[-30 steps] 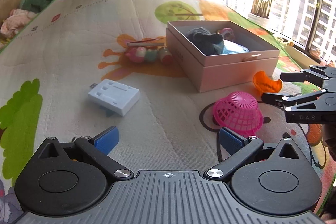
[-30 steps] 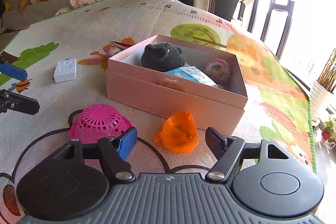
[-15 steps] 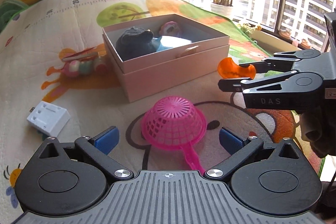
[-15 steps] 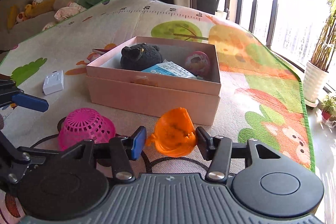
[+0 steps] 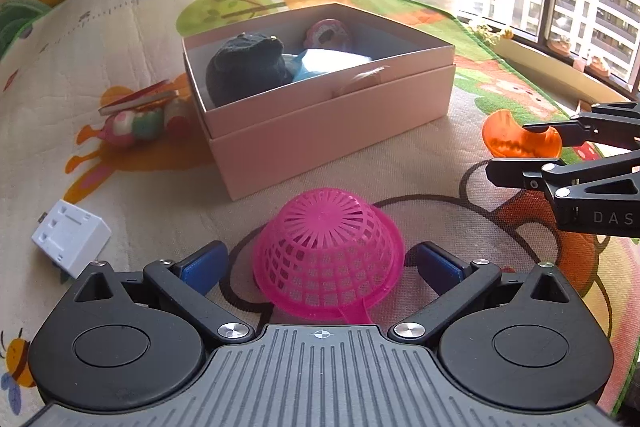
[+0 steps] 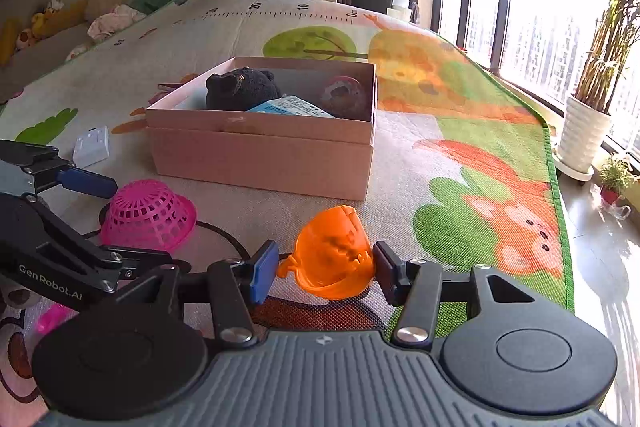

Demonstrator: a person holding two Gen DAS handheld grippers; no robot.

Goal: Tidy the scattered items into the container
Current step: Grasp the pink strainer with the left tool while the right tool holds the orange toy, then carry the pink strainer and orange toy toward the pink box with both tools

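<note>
Orange cup sits pinched between the pads of the right gripper, in front of the box's near wall; its jaws have just been closing onto it. Pink strainer lies upside down on the mat, between the spread fingers of the left gripper, pads clear of it. Box holds a dark plush, a blue packet and a pink ball. White adapter lies left of the strainer; a striped toy lies just beside the box's left wall
</note>
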